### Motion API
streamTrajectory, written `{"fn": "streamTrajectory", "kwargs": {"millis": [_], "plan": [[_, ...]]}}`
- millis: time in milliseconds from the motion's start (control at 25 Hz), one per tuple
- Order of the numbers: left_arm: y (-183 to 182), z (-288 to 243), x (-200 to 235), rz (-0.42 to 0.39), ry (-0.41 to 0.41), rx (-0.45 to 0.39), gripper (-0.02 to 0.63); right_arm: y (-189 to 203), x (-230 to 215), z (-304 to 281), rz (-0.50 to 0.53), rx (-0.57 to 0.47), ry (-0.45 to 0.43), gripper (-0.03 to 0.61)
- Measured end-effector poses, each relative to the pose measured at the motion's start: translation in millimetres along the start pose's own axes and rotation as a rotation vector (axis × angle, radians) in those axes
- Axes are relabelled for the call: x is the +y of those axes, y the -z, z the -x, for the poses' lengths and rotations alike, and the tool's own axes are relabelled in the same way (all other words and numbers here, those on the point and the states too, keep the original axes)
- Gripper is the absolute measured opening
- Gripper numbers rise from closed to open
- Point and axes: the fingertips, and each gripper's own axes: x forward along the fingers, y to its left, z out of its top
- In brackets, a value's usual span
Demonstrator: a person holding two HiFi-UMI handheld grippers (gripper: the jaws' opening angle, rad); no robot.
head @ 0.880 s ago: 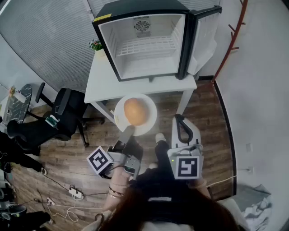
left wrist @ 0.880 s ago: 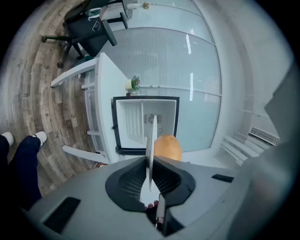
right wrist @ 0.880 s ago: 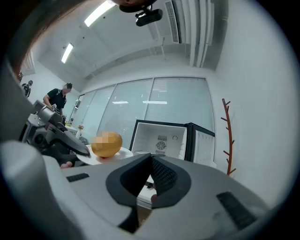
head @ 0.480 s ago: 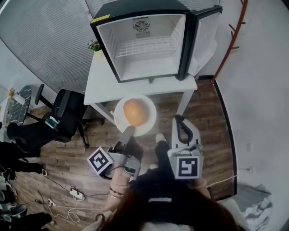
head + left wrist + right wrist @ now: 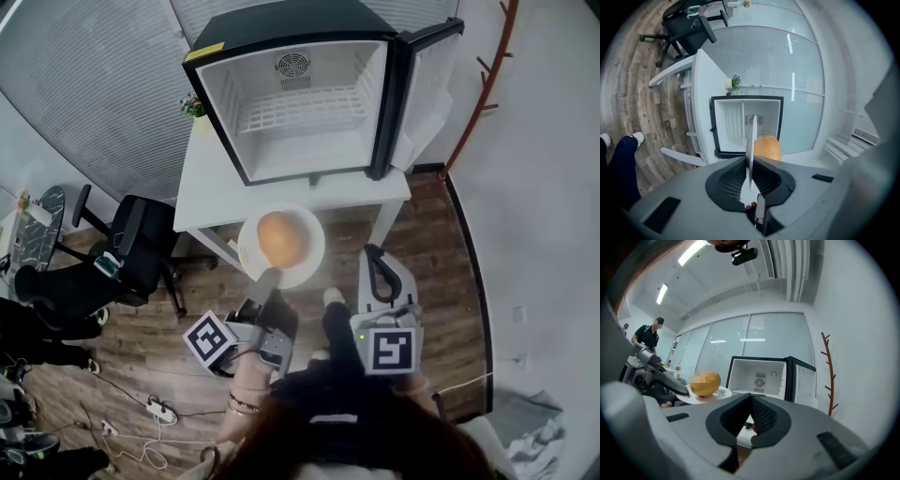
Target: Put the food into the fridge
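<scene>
— Well, where is the food just now?

— The smooth, rounded orange-brown lump of food (image 5: 281,236) sits in the middle of a round white plate (image 5: 316,251). The plate is carried in the air just short of the white table (image 5: 202,178). On the table stands the black fridge with a white interior (image 5: 221,112), its door wide open. Whether the lump is a bun or a fruit, I can't tell from here.

— And what has hold of it?

— The left gripper (image 5: 269,278) alone. Its jaws are clamped on the plate's near rim, which shows edge-on between them in the left gripper view. The right gripper (image 5: 374,255) hangs beside it, jaws together on nothing.

— How will it handle?

— The plate looks stiff, probably brittle and glazed, so slippery in a pinch. Held by one edge with the load out past the jaws, it will likely want to droop. The lump lies loose, and being round, any tilt may roll it off.

— So where to take hold?

— I'd keep the rim grip deep and level. If it sags, the right gripper could steady the far rim. The white wire shelf (image 5: 298,105) should take the plate flat.
</scene>
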Motion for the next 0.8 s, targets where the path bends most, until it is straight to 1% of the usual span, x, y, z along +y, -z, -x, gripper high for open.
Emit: {"fn": "streamTrajectory", "kwargs": {"millis": [520,800], "plan": [[-18,-41,-5,0.006,-0.010,-0.001,0.028,2,-11,-40,0.013,0.026,-0.026,0.002],[-31,-64,-8,-0.001,-0.004,-0.005,0.028,-3,-6,-64,0.025,-0.007,-0.083,0.002]]}}
